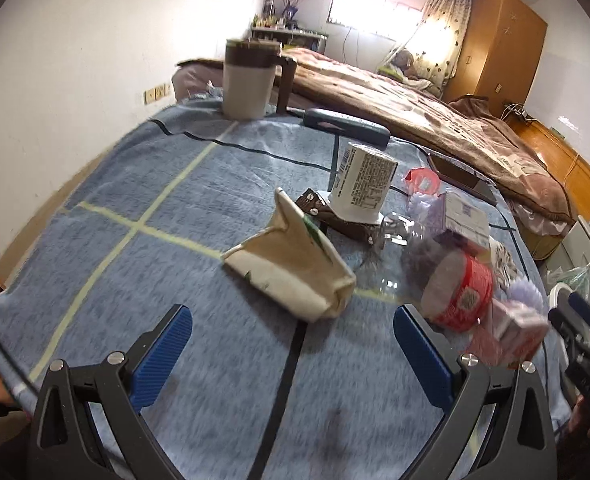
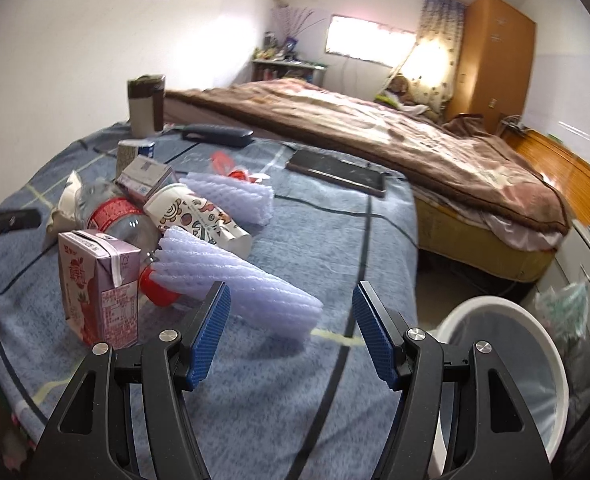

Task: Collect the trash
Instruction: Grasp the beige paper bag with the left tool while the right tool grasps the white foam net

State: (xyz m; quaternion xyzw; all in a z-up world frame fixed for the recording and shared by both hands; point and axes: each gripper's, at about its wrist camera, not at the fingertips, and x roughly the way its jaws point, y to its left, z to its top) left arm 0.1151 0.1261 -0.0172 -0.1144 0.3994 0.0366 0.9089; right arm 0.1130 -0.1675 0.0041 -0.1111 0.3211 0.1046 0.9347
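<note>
Both wrist views are aimed low and close across the blue blanket (image 1: 143,184) toward the bed (image 2: 375,136), trash pile shared ahead of fingers.

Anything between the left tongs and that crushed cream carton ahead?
No. In the left wrist view, only bare blue blanket lies between the open left tongs and the crushed carton.

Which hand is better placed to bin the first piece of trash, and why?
Probably the right: its open tongs face the foam net, with the bin beside them. The left tongs, also open, face the crushed cup, farther off.
</note>
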